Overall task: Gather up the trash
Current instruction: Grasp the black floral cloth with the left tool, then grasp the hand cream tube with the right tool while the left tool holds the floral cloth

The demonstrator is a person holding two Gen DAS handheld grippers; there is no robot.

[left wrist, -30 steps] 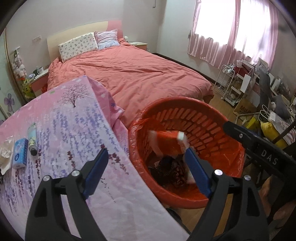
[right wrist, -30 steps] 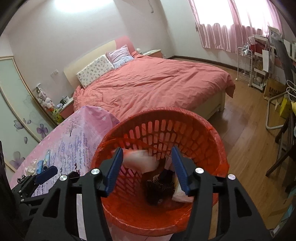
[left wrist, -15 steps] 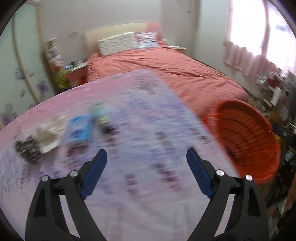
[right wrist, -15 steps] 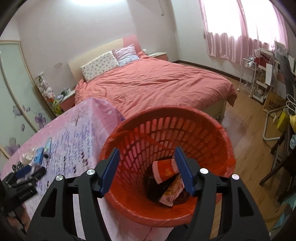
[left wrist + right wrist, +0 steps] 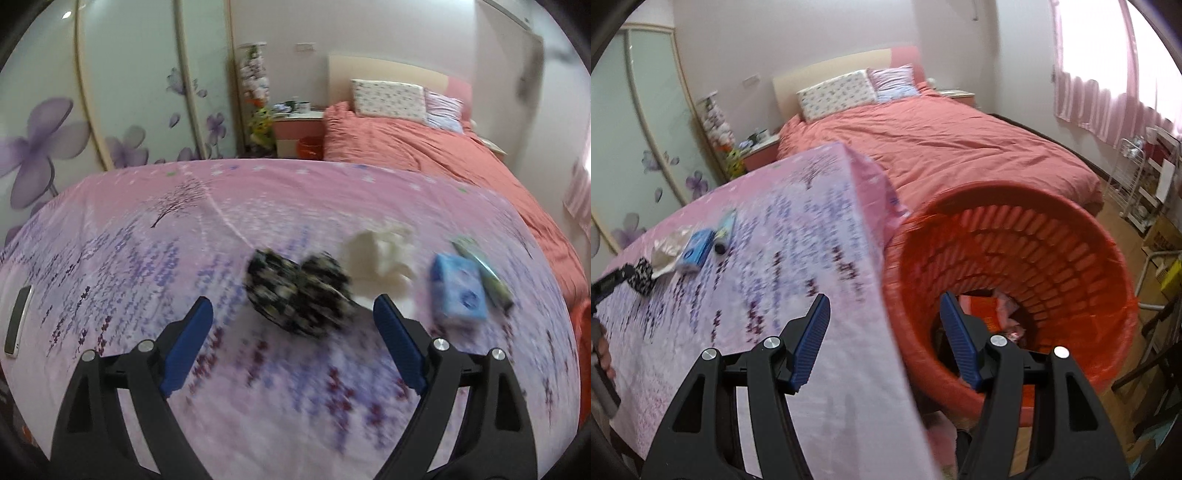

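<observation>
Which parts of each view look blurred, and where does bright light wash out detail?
Left wrist view: the tablecloth and black patterned wad smear with motion. Right wrist view: the near tablecloth blurs, and the window glares white above the red basket.

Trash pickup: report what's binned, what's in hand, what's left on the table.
Done: the orange basket already holds wrappers at its bottom. In hand: nothing; the left gripper is open and lined up on the black patterned wad, and the right gripper, empty, has just been opening beside the basket. Left on the tablecloth: that wad, the crumpled white wrapper, the blue packet and the tube.
</observation>
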